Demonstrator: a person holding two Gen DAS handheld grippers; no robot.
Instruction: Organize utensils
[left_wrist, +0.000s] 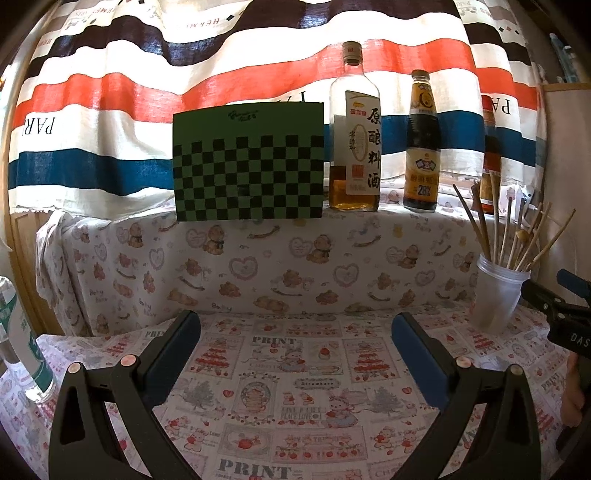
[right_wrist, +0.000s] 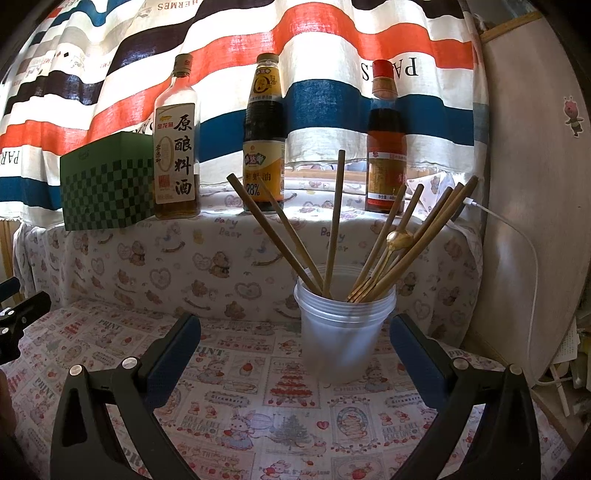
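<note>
A translucent plastic cup (right_wrist: 341, 332) stands on the printed tablecloth and holds several wooden chopsticks (right_wrist: 334, 221) and a golden spoon (right_wrist: 399, 238). My right gripper (right_wrist: 295, 330) is open, and the cup sits just beyond its fingertips, right of centre between them. In the left wrist view the same cup (left_wrist: 498, 295) with its chopsticks (left_wrist: 509, 236) is at the far right. My left gripper (left_wrist: 295, 326) is open over bare cloth, holding nothing. The right gripper's tip (left_wrist: 569, 302) shows at that view's right edge.
A raised ledge behind carries a green checkered box (left_wrist: 249, 162), a cooking wine bottle (left_wrist: 356, 147), a dark sauce bottle (left_wrist: 421, 151) and a red-capped bottle (right_wrist: 386, 147). A clear bottle (left_wrist: 22, 350) stands at the left. A white cable (right_wrist: 517, 236) hangs right, by a white panel.
</note>
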